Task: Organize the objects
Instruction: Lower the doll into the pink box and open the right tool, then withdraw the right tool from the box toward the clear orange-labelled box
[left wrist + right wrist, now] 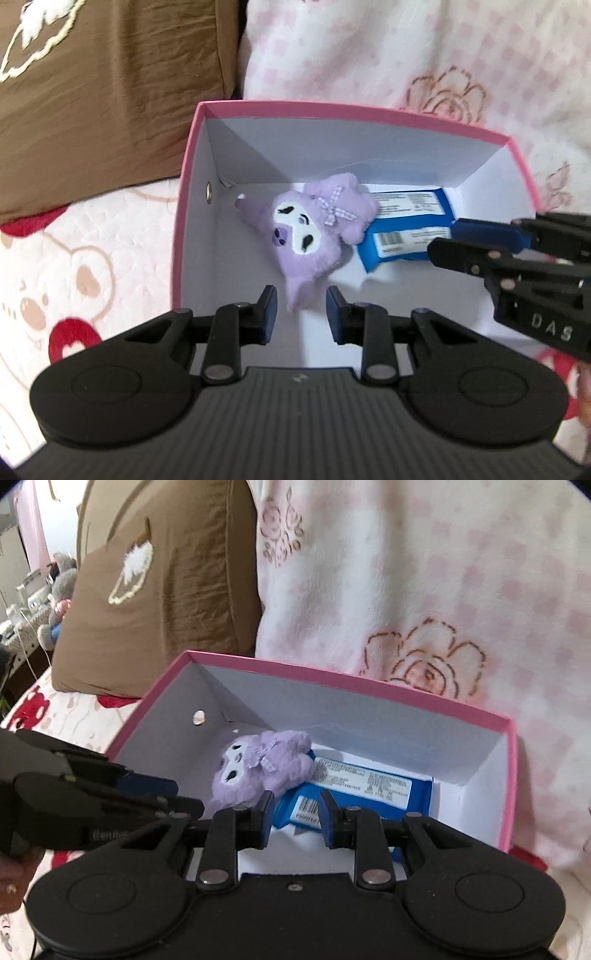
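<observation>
Pink box [519, 155] with white inner walls, lid off, resting on a bed sheet [74, 258] printed with bears and red hearts. Metal-ringed hole [209, 191] in the left wall. Inside, on the floor toward the far wall: a purple plush toy [314, 225] with a white face and a gingham bow, lying on its back toward the left side. Just to its right, touching it and partly tucked beneath it: a blue packet [406, 229] with white labels and a barcode, lying flat. Near half of the box floor bare and white.

Behind the box: a brown pillow [110, 92] with a white embroidered figure on the left, and a white fleece blanket [406, 55] with pink checks and rose outlines on the right.

Left tool [301, 314] hovering over the near left part of the box, pointing steeply down at the plush toy; jaws drawn in to their narrowest, a gap between the blue pads, nothing gripped, nothing touched.

Right tool [295, 818] over the near right part, above the blue packet; jaws likewise at their narrowest, empty, clear of the packet. Each tool visible from the side in the other's view.
</observation>
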The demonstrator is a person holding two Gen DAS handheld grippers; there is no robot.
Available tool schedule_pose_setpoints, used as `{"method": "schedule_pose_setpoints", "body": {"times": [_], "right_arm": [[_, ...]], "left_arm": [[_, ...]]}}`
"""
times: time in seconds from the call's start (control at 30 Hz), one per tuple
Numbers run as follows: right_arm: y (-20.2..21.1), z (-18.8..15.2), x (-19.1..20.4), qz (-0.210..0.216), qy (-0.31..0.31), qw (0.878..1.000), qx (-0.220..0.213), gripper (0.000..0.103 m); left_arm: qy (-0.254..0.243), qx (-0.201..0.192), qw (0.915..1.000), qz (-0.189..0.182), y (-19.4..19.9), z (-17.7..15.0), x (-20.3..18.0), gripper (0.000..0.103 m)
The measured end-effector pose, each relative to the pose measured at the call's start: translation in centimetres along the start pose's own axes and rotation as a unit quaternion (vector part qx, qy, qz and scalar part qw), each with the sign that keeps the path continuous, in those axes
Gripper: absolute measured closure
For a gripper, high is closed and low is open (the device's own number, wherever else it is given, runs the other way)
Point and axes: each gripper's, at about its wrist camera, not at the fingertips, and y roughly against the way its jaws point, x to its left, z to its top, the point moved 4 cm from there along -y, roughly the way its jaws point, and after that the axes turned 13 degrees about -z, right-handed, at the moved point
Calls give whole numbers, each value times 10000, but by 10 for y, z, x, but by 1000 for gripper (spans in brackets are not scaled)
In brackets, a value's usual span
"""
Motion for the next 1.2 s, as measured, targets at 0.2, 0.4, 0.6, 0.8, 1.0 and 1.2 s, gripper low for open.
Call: {"method": "schedule_pose_setpoints", "body": {"times": [0.2, 0.4, 0.6, 0.8, 1.0, 1.2], "right_arm": [[41, -7, 6, -164, 36, 9998, -98, 72], [79, -17, 19, -279, 197, 9994, -48, 67], [121, -26, 30, -330, 332, 9985, -269, 28], [151, -42, 37, -296, 327, 9985, -314, 15], [174, -64, 49, -295, 540, 9980, -144, 7], [199, -78, 53, -225, 505, 9983, -163, 7]], "left_arm": [[-120, -189, 9997, -120, 46, -10, -12, 74], [-336, -278, 9987, -244, 92, -24, -36, 71], [-550, -324, 9971, -411, 134, -38, -58, 55], [-735, -357, 9954, -491, 170, -57, -66, 40], [-692, -399, 9943, -710, 191, -74, -68, 24], [-738, -506, 9937, -671, 202, -91, -69, 8]]}}
